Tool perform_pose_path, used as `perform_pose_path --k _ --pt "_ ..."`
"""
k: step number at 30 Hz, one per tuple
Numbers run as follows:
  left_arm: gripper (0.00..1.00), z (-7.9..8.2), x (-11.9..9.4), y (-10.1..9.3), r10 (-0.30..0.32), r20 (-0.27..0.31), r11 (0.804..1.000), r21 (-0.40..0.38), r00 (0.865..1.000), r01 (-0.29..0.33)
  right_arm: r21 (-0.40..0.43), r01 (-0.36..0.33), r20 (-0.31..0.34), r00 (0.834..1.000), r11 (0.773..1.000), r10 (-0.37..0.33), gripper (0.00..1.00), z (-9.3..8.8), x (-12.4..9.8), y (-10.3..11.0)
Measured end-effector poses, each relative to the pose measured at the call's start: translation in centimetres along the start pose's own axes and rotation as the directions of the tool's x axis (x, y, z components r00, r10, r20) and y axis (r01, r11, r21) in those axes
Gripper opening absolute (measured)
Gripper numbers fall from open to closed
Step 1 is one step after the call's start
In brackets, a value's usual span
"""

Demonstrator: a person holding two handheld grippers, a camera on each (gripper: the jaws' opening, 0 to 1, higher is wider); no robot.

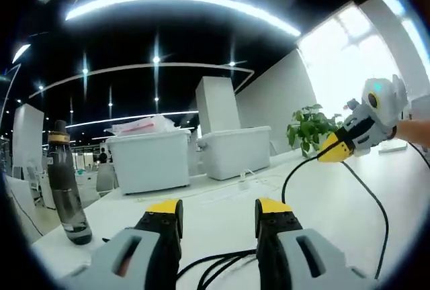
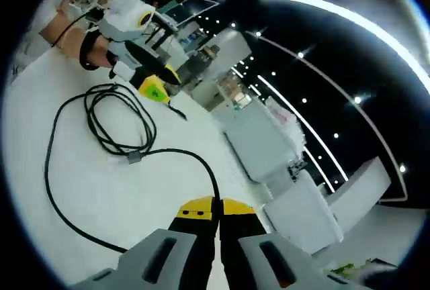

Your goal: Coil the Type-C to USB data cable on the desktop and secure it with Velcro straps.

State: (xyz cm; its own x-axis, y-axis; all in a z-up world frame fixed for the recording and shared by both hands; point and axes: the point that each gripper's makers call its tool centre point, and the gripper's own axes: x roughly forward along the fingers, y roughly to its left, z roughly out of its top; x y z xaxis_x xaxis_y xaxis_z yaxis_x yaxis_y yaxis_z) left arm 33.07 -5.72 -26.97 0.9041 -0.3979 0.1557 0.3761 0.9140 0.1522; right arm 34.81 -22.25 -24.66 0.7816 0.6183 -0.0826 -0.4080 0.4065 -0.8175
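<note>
Cable point(image 2: 101, 125) black, lying in loose loops on white desktop point(image 2: 40, 196), one strand running up into right gripper point(image 2: 216, 204), jaws pinched closed on it. Connector block point(image 2: 134, 158) midway along cable. Left gripper point(image 1: 218, 211) low over desk, jaws spread apart, holding nothing, cable strands beneath. Dark water bottle point(image 1: 66, 182) at desk edge. Farther: two white bins point(image 1: 149, 159), green plant point(image 1: 310, 127).

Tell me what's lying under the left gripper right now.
Loose loops of the black cable lie on the white desktop beneath the left gripper. The cable's far end is hidden behind that gripper's jaws.
</note>
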Motion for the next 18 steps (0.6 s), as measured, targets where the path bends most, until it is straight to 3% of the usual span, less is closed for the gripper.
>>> perform_pose_path --k 4,9,12,14,18 --pt "0.45 1.4 -0.1 -1.0 -0.059 0.06 0.998 -0.032 0.996 0.061 0.035 0.13 0.121 0.984 0.991 -0.133 0.01 3.2 -1.0 -2.7" --pt "0.46 2.8 -0.5 -1.6 -0.095 0.12 0.994 -0.041 0.988 0.1 0.21 0.08 0.256 0.957 0.974 -0.134 0.01 6.1 -0.6 -1.7" --pt "0.48 4.3 -0.9 -2.6 -0.165 0.199 0.971 -0.14 0.966 0.194 0.131 0.108 0.241 0.961 0.985 -0.138 0.01 5.9 -0.1 -0.6" --pt "0.48 5.1 -1.2 -3.1 -0.192 0.235 0.958 -0.166 0.953 0.234 0.18 0.063 0.262 0.959 0.982 -0.11 0.01 6.0 0.0 0.3" --pt "0.48 4.4 -1.1 -3.6 -0.201 0.192 0.967 -0.115 0.96 0.226 0.236 -0.01 0.317 0.946 0.972 -0.067 0.01 6.7 -0.7 1.7"
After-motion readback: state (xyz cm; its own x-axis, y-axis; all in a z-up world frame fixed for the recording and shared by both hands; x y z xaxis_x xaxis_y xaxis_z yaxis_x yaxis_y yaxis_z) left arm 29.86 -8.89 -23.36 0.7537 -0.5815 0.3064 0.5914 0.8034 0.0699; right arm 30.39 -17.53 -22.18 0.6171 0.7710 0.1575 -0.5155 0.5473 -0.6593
